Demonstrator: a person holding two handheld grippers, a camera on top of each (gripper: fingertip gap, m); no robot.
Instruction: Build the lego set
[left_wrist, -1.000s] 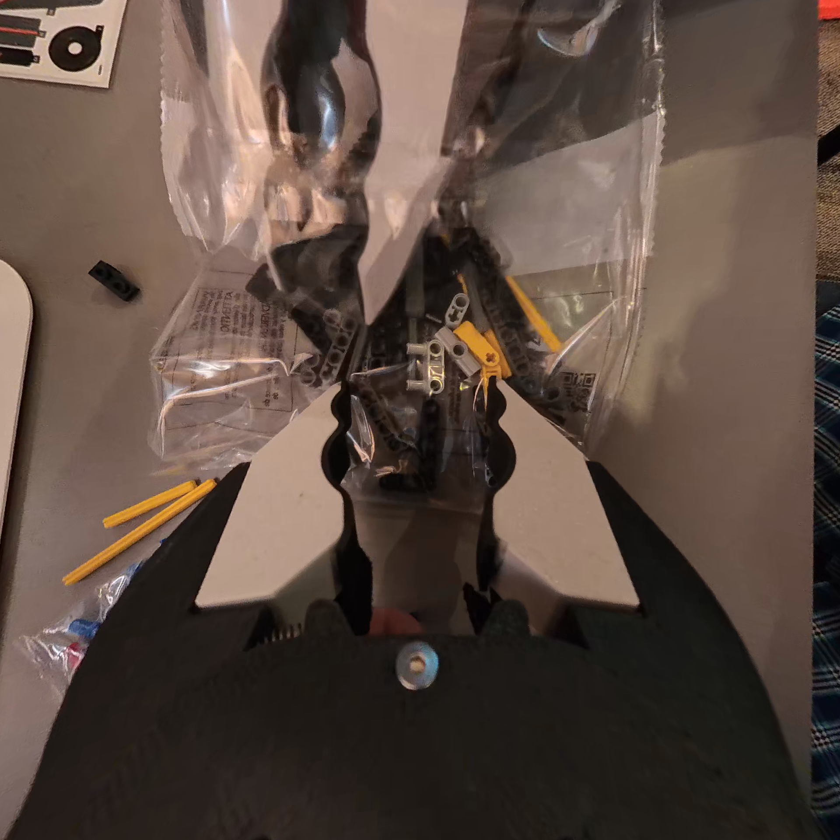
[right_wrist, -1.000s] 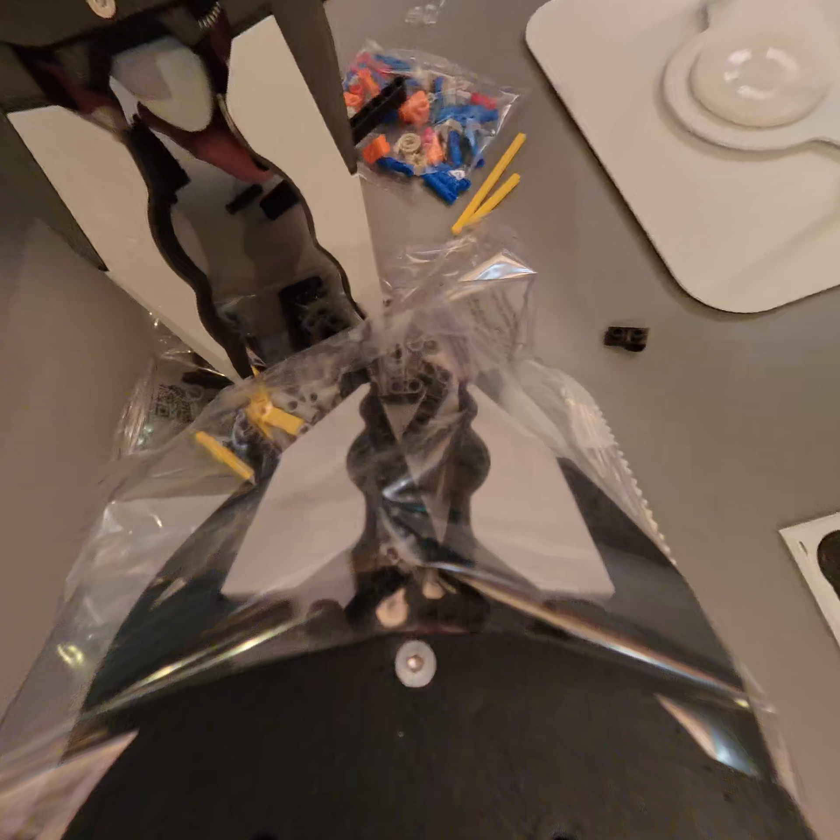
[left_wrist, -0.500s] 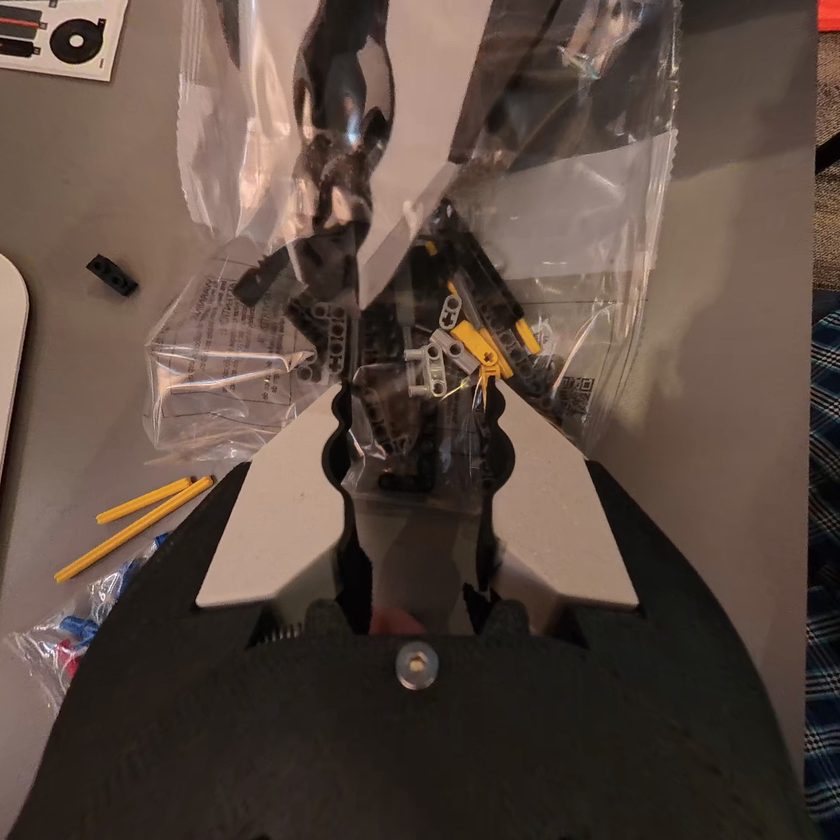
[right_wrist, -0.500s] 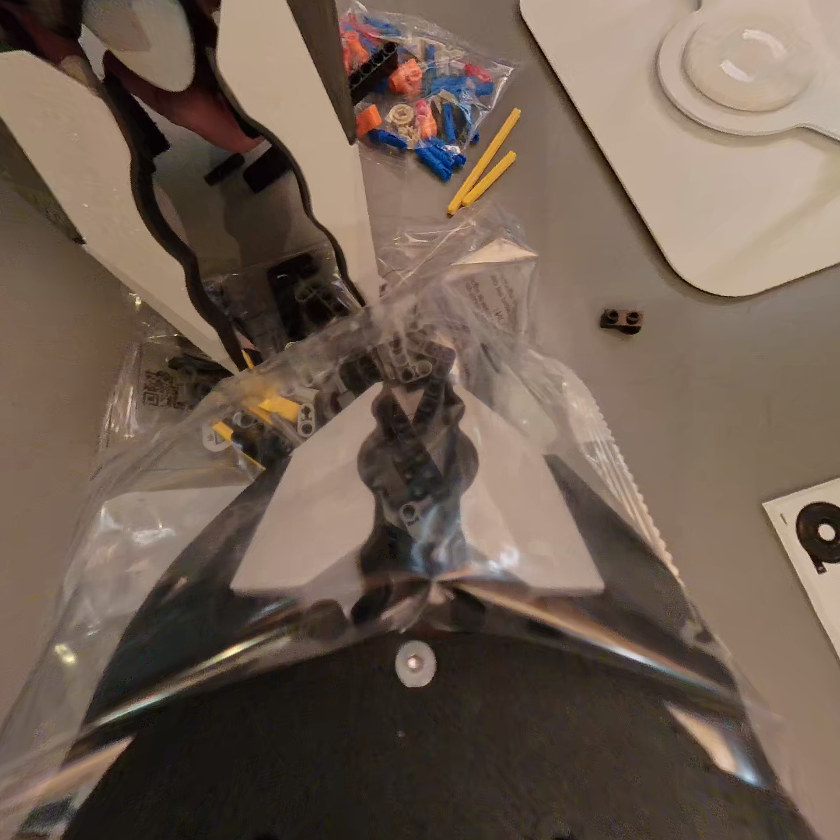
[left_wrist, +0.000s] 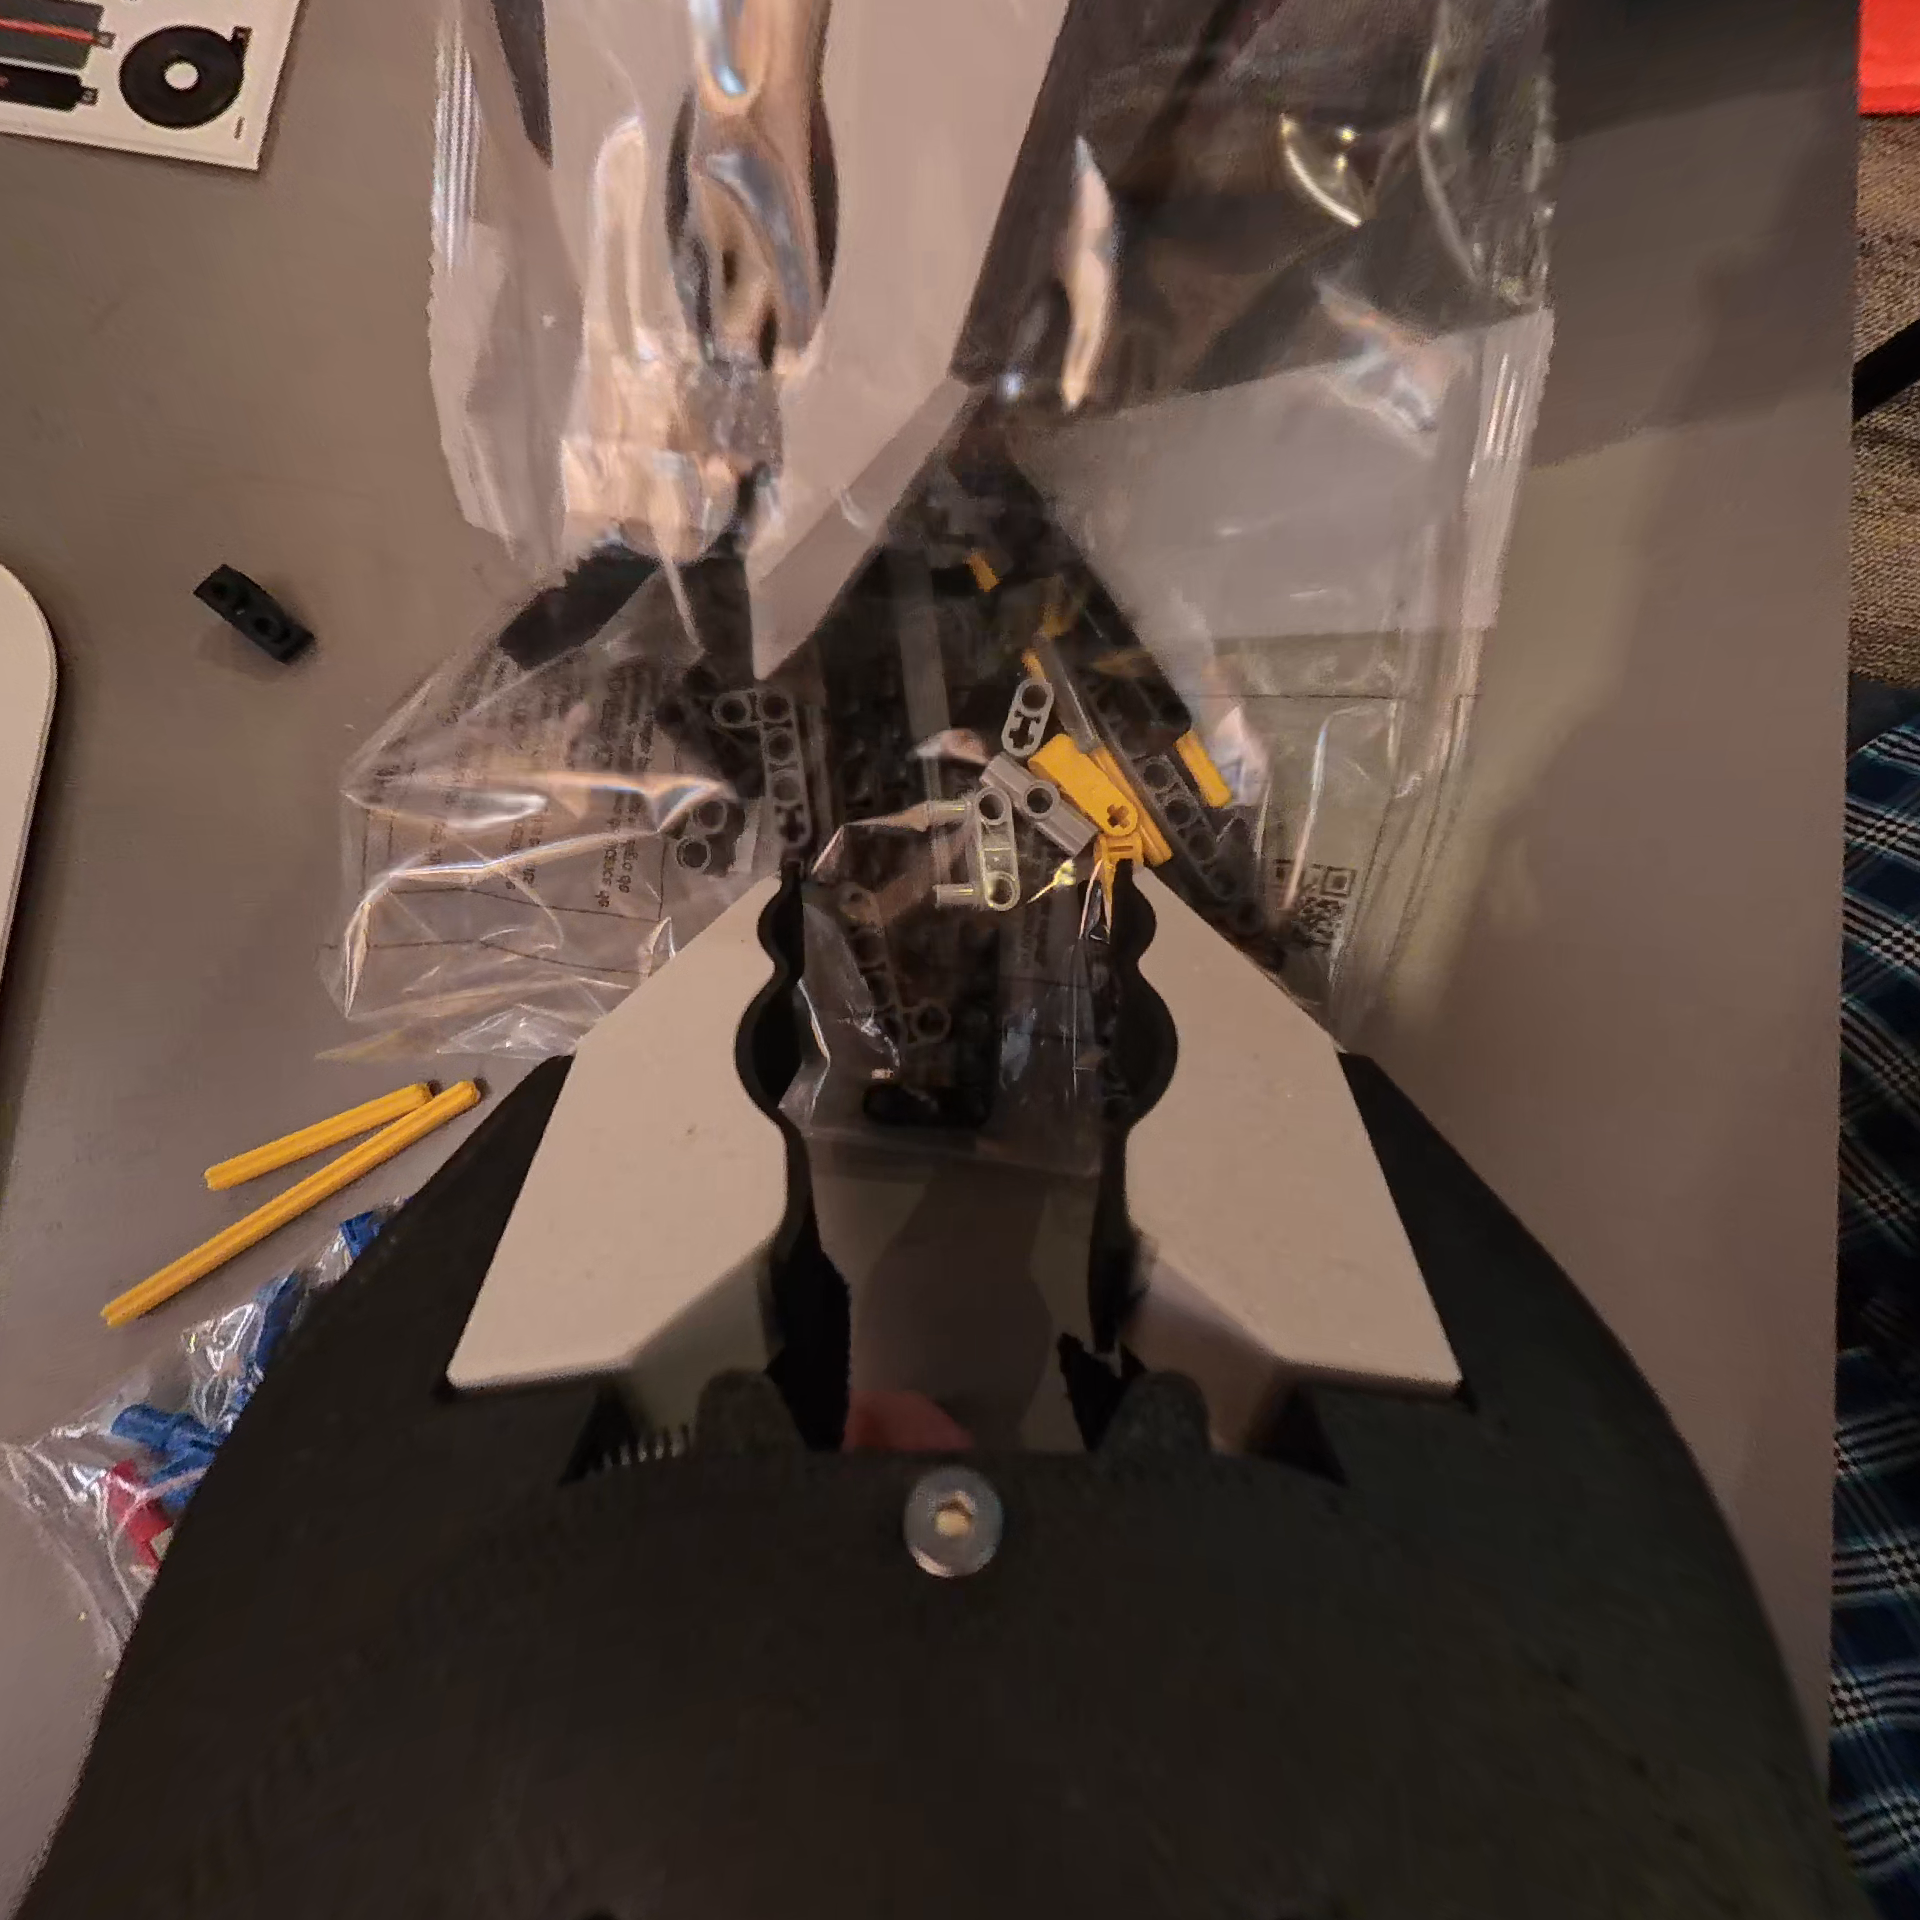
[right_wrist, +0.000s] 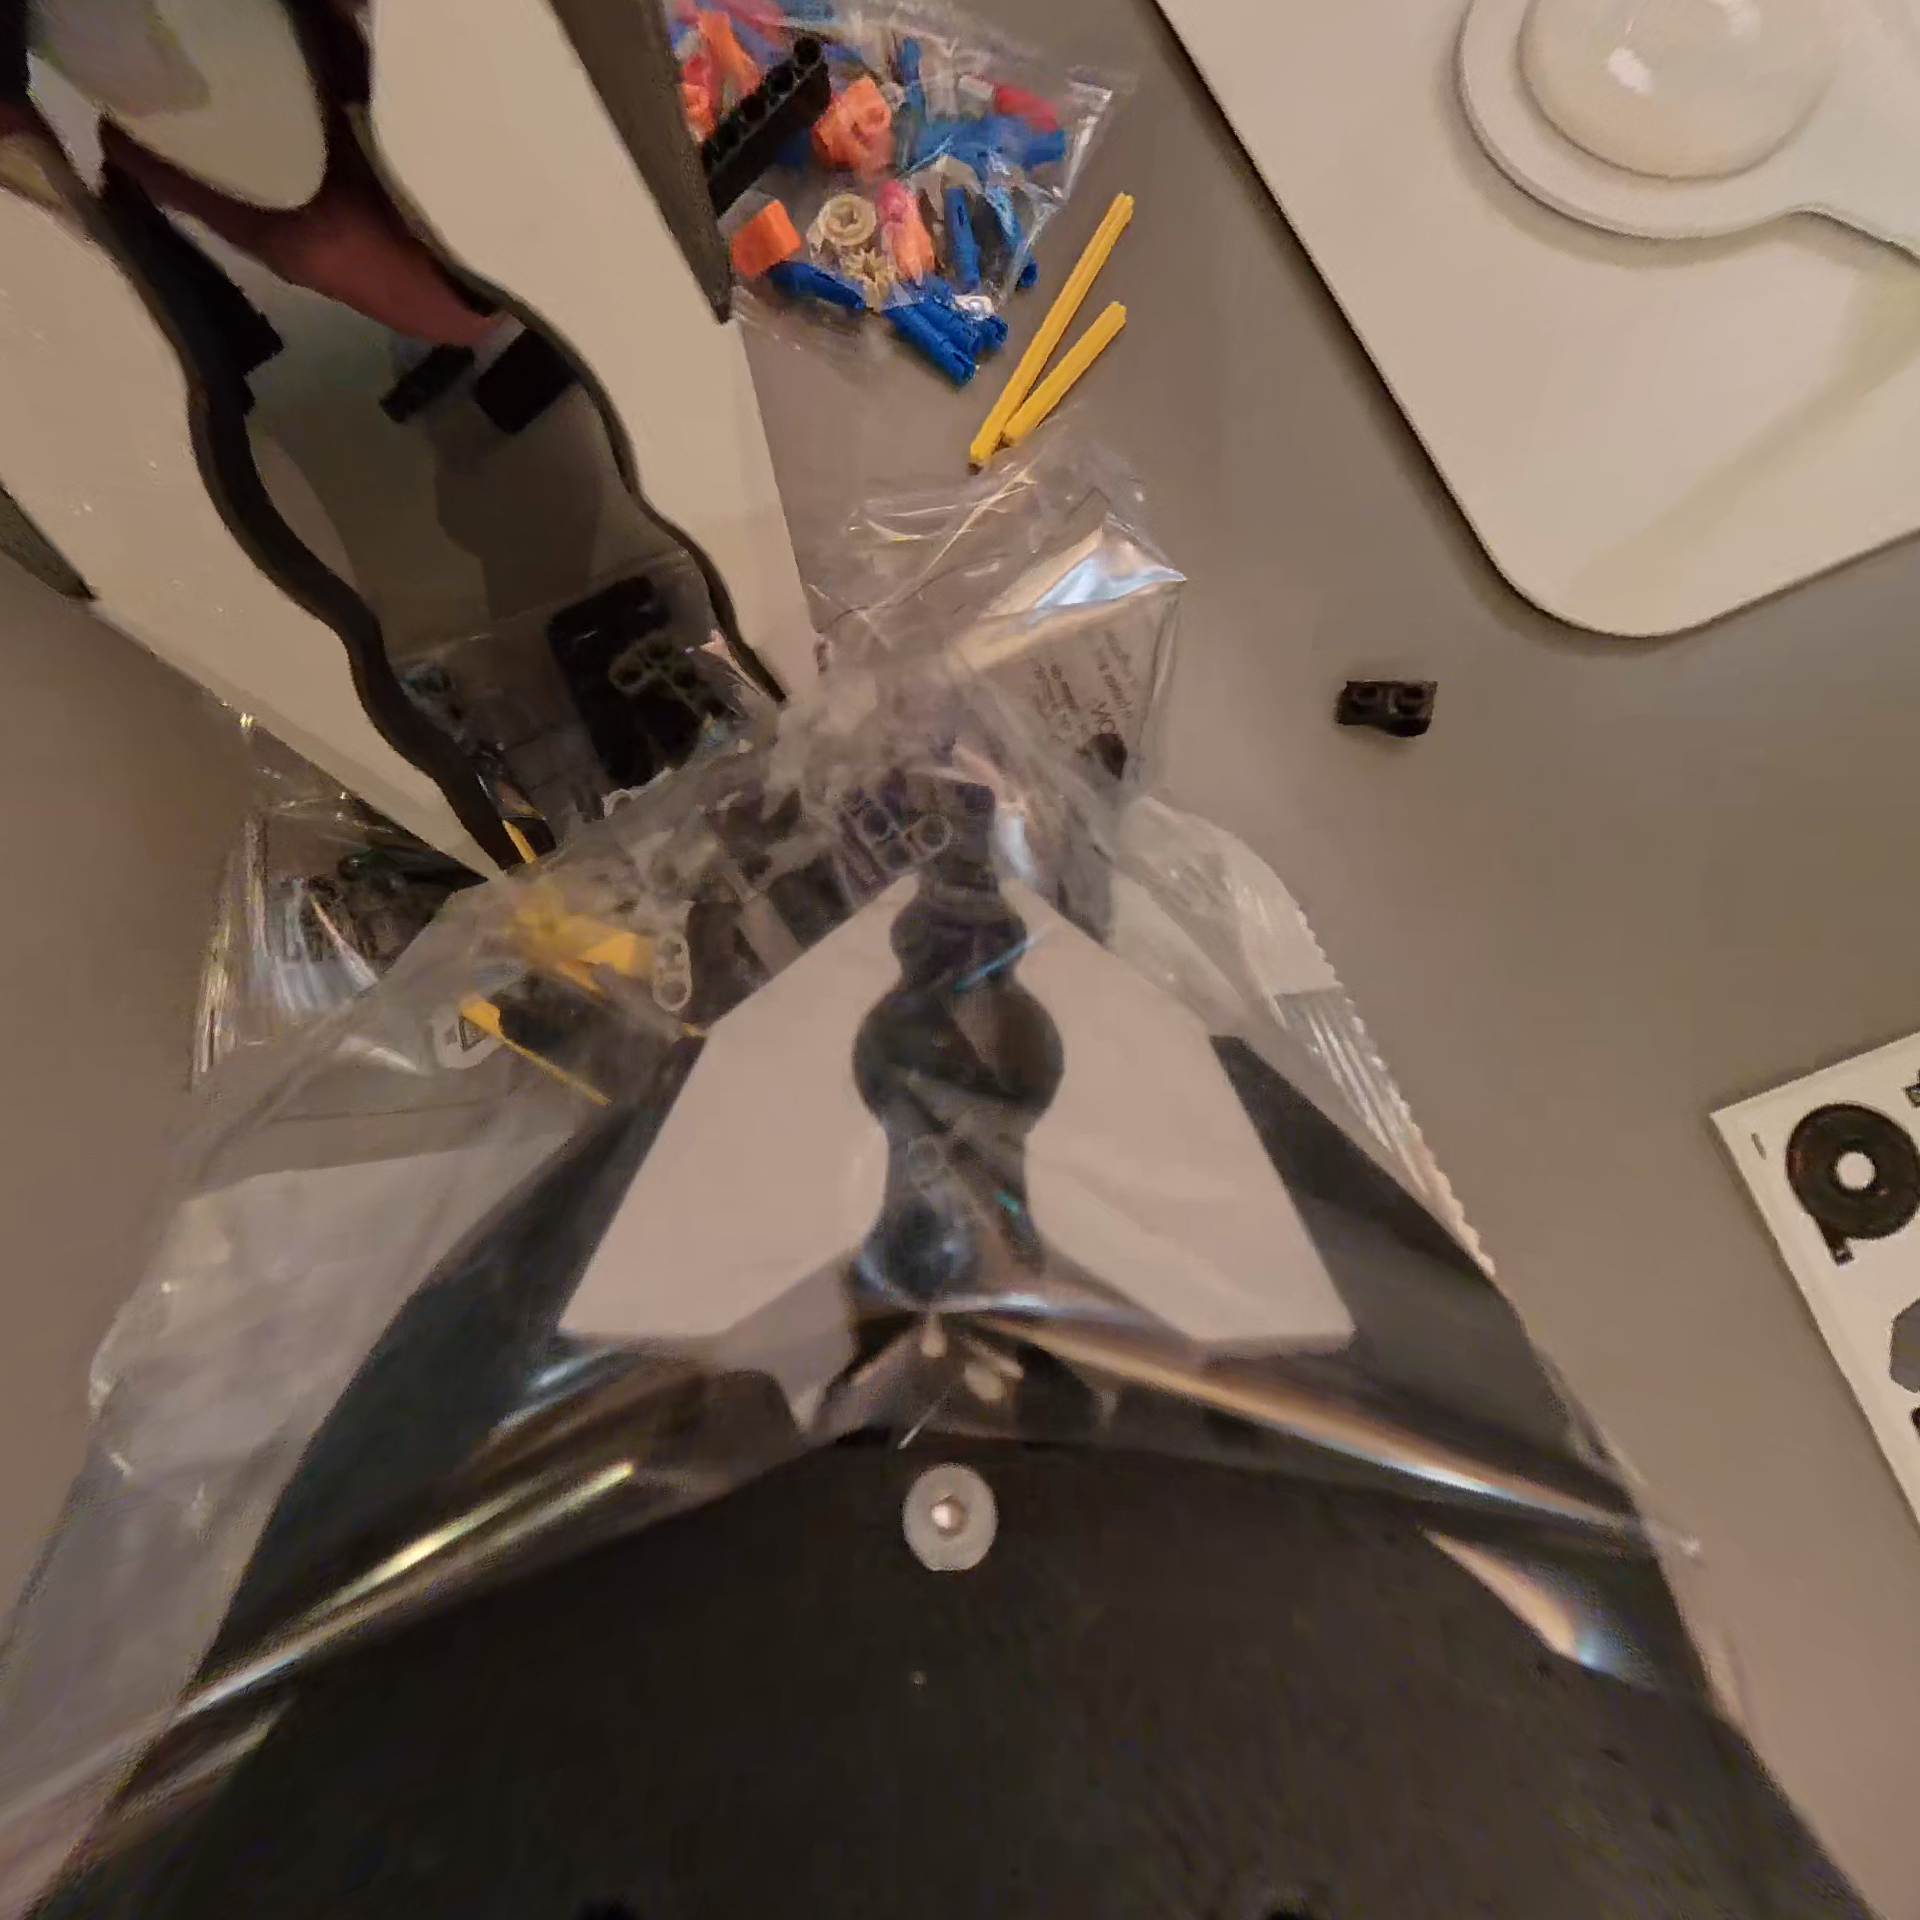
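Since a second ago, clear plastic bag of black, grey and yellow lego parts (left_wrist: 997, 810) shifted slightly up-frame. Left view: left gripper (left_wrist: 956, 894) jaws apart, bag's lower end between them; grey tabletop (left_wrist: 1683, 935) edge close at right, two yellow axle rods (left_wrist: 312, 1174) at left. Right view: right gripper (right_wrist: 951, 883) clamped on bag film (right_wrist: 1049, 665); small black brick (right_wrist: 1387, 709) lies apart.

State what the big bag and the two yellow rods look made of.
Big bag: thin clear plastic film, glossy; it crinkles, glints, and shows the parts inside. Yellow rods: likely rigid moulded plastic, smooth with a slight sheen, straight and uniformly coloured.
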